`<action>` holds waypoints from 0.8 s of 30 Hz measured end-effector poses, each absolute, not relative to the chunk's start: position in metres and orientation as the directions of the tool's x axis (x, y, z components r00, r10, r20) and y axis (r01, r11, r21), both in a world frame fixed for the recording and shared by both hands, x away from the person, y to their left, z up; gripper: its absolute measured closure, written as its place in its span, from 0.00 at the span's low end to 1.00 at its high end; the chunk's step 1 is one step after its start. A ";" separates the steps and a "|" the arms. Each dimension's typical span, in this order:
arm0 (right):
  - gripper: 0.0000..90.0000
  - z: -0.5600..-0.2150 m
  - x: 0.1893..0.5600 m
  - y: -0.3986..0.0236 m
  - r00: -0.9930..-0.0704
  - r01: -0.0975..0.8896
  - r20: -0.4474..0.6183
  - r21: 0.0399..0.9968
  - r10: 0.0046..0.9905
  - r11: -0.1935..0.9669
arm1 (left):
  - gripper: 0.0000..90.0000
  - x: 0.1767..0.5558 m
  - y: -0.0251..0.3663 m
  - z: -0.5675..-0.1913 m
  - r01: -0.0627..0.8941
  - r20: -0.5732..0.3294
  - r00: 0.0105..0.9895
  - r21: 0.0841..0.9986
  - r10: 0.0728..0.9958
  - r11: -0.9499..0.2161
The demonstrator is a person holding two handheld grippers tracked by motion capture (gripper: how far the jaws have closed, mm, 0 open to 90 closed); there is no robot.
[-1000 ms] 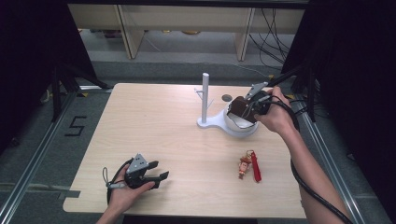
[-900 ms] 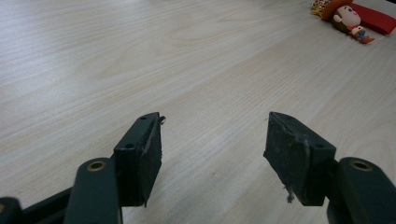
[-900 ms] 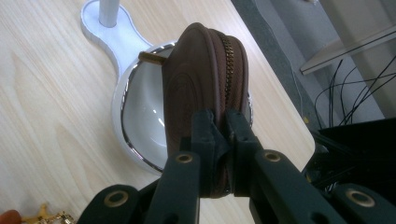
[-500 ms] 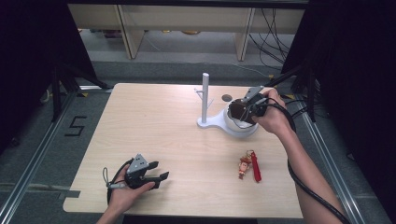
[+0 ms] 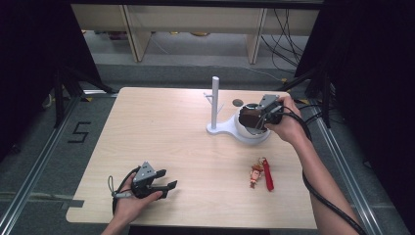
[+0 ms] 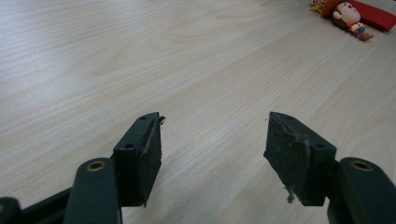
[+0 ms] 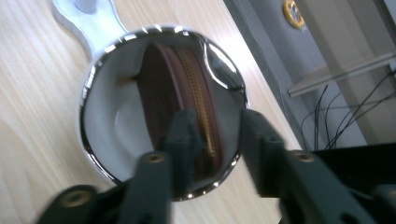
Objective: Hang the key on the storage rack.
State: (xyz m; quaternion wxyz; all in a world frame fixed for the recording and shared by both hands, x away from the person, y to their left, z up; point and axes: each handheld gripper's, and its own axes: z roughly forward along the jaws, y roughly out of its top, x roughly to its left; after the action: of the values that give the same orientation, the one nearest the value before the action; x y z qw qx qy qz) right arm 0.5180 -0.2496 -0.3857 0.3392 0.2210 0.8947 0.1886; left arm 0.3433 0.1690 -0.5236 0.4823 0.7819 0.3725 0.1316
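Note:
A brown zip pouch point(image 5: 248, 117) stands on edge inside the round white dish point(image 5: 252, 137) of a stand with an upright post point(image 5: 214, 98). In the right gripper view the pouch point(image 7: 187, 84) with its gold zip leans in the shiny-rimmed dish point(image 7: 93, 79). My right gripper point(image 5: 254, 121) hangs over the dish; its jaws have just been opening. They stand either side of the pouch's upper edge point(image 7: 217, 119), and the right jaw is clear of it. My left gripper point(image 5: 169, 187) rests open near the table's front left, nothing between its jaws point(image 6: 212, 135).
A small doll keychain with a red strap point(image 5: 259, 174) lies on the table at the front right, also far off in the left gripper view point(image 6: 348, 11). A dark round hole point(image 5: 238, 102) sits behind the stand. The table's right edge is near the dish.
My right hand has sunk with the pouch down into the dish, and its jaws have parted. The left hand has kept still.

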 end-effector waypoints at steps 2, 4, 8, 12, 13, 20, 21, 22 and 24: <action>0.64 -0.386 0.517 -0.253 -0.659 0.302 -0.500 0.509 0.562 0.806 | 0.39 0.344 0.169 -0.524 0.457 -0.157 0.688 0.852 0.708 -0.255; 0.59 -0.384 0.515 -0.256 -0.658 0.318 -0.470 0.534 0.588 0.783 | 0.39 0.344 0.169 -0.524 0.455 -0.155 0.689 0.853 0.708 -0.256; 0.54 -0.376 0.508 -0.264 -0.633 0.350 -0.415 0.599 0.653 0.720 | 0.39 0.343 0.169 -0.523 0.452 -0.148 0.692 0.852 0.707 -0.265; 0.53 -0.373 0.498 -0.272 -0.616 0.440 -0.309 0.628 0.725 0.642 | 0.39 0.343 0.167 -0.523 0.448 -0.146 0.688 0.856 0.711 -0.257; 0.54 -0.373 0.494 -0.273 -0.603 0.476 -0.275 0.630 0.749 0.614 | 0.39 0.343 0.167 -0.522 0.447 -0.147 0.689 0.857 0.710 -0.256; 0.67 -0.383 0.477 -0.282 -0.540 0.611 -0.140 0.613 0.830 0.501 | 0.39 0.342 0.166 -0.522 0.449 -0.153 0.687 0.858 0.710 -0.249; 0.72 -0.387 0.471 -0.282 -0.521 0.638 -0.111 0.608 0.846 0.473 | 0.39 0.342 0.166 -0.522 0.451 -0.150 0.684 0.856 0.714 -0.253; 0.72 -0.387 0.471 -0.282 -0.521 0.638 -0.111 0.608 0.846 0.473 | 0.39 0.343 0.167 -0.522 0.448 -0.147 0.688 0.856 0.711 -0.256; 0.76 -0.399 0.459 -0.280 -0.503 0.685 -0.042 0.590 0.863 0.428 | 0.39 0.343 0.167 -0.521 0.451 -0.145 0.686 0.854 0.713 -0.260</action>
State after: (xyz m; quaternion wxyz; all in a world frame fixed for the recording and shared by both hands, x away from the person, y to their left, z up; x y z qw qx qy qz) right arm 0.4590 -0.2805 -0.3987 0.1718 0.4679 0.8272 0.2594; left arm 0.3432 0.1670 -0.5214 0.4811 0.7820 0.3722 0.1361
